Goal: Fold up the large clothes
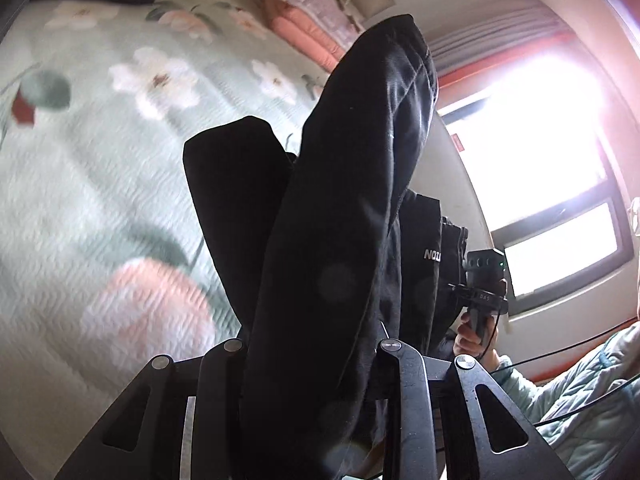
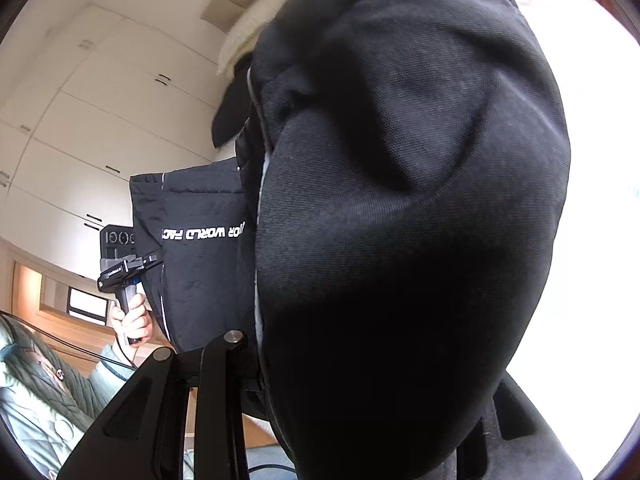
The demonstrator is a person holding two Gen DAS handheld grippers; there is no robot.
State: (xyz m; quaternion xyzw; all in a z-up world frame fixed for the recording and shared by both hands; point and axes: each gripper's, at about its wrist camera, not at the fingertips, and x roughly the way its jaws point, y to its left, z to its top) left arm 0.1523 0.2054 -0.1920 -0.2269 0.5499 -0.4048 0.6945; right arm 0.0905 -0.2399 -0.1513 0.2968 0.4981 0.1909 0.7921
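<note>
Garment: large black padded jacket w/ white lettering (image 1: 340, 220), lifted off the bed, hanging between both grippers; fills most of right wrist view (image 2: 400, 208)
Sleeve: one black tube of fabric runs up from the left gripper, a second shorter fold just beside it on the left
Lettering: white print on a flat panel, reads mirrored in right wrist view (image 2: 202, 233)
Left gripper: (image 1: 312, 364) fingers drawn in tight on the jacket, fabric bunched between them; seen from the other side too (image 2: 120, 256), person's hand (image 2: 132, 320) on its handle
Right gripper: (image 2: 360, 360) jacket draped over it, right finger mostly covered; fabric passes between the fingers, looks clamped on the jacket; also seen in left wrist view (image 1: 484, 280), hand (image 1: 472, 340) on grip
Bed: pale green quilted cover w/ white & pink flowers (image 1: 100, 160), below/behind the jacket, blurred
Bedding: folded pink blanket stack (image 1: 304, 16) at far end of bed
Window: bright, blown out (image 1: 540, 140)
Wall: white cupboard doors w/ dark handles (image 2: 100, 100)
</note>
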